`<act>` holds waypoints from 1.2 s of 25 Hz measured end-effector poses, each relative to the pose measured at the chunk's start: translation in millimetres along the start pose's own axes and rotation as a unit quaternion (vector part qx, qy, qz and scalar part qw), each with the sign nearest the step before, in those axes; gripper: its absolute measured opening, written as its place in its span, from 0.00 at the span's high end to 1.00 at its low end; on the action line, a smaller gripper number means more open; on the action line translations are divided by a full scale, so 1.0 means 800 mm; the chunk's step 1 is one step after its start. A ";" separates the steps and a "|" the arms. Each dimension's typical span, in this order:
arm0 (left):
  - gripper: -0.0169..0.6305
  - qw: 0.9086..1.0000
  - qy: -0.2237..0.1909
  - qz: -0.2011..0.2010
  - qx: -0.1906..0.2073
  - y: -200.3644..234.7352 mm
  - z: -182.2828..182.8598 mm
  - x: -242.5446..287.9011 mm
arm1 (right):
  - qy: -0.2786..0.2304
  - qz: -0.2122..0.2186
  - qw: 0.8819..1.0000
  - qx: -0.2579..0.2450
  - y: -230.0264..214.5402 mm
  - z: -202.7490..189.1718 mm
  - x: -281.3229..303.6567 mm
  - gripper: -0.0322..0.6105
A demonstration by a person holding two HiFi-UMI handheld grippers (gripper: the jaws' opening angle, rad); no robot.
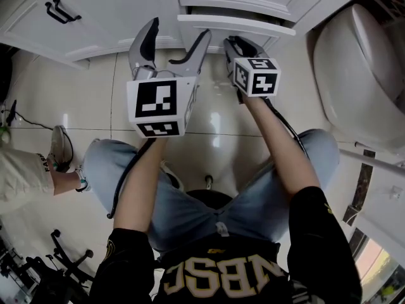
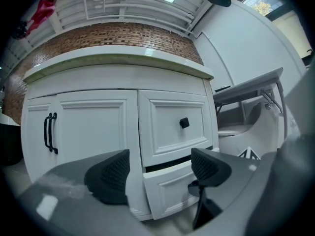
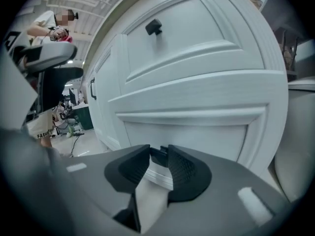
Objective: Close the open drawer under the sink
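Observation:
The white vanity's lower drawer [image 1: 235, 24] stands slightly pulled out beneath the shut upper drawer [image 2: 172, 124]; a dark gap shows above its front [image 2: 167, 187]. My right gripper [image 1: 231, 44] is at that drawer front [image 3: 197, 127]. Its jaws [image 3: 158, 156] are shut on the small dark drawer knob [image 3: 158, 154] at their tips. My left gripper [image 1: 178, 31] hovers just left of it, short of the cabinet. In the left gripper view its jaws [image 2: 160, 168] stand wide open with nothing between them.
A white toilet [image 1: 361, 62] stands close on the right. The cabinet doors at left carry black bar handles [image 1: 61, 11]. Another person's leg and shoe [image 1: 57, 151] are at the left edge on the glossy tiled floor [image 1: 209, 125], with cables nearby.

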State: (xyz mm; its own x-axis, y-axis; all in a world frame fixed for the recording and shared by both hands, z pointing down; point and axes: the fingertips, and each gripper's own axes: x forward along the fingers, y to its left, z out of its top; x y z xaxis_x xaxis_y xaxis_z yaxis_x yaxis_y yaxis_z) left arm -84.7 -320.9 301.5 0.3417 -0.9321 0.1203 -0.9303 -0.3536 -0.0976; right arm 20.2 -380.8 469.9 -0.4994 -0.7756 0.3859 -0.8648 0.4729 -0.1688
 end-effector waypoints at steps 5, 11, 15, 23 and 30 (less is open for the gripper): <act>0.36 1.000 0.015 -0.001 0.024 0.010 -0.014 -0.001 | -0.004 -0.019 1.000 -0.007 -0.023 0.019 0.029 0.77; 0.36 0.999 0.035 0.006 0.031 0.036 -0.032 -0.008 | 0.064 -0.051 0.996 -0.025 -0.026 0.016 0.035 0.76; 0.36 0.999 0.033 0.013 0.017 0.046 -0.027 -0.012 | 0.075 -0.043 0.996 -0.020 -0.027 0.015 0.034 0.76; 0.36 1.000 0.003 0.002 0.011 0.023 0.004 -0.025 | 0.030 0.028 0.999 0.007 -0.011 0.035 0.013 0.68; 0.36 1.000 -0.019 -0.013 0.002 -0.003 0.025 -0.057 | -0.050 0.026 0.997 -0.054 0.028 0.095 -0.080 0.68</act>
State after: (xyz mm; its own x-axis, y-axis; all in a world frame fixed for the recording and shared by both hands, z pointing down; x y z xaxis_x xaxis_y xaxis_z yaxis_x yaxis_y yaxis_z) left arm -95.6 -279.5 276.4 0.3706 -0.9249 0.0850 -0.9205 -0.3779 -0.0989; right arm 28.6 -352.3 372.1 -0.5508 -0.7839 0.2867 -0.8297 0.5517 -0.0853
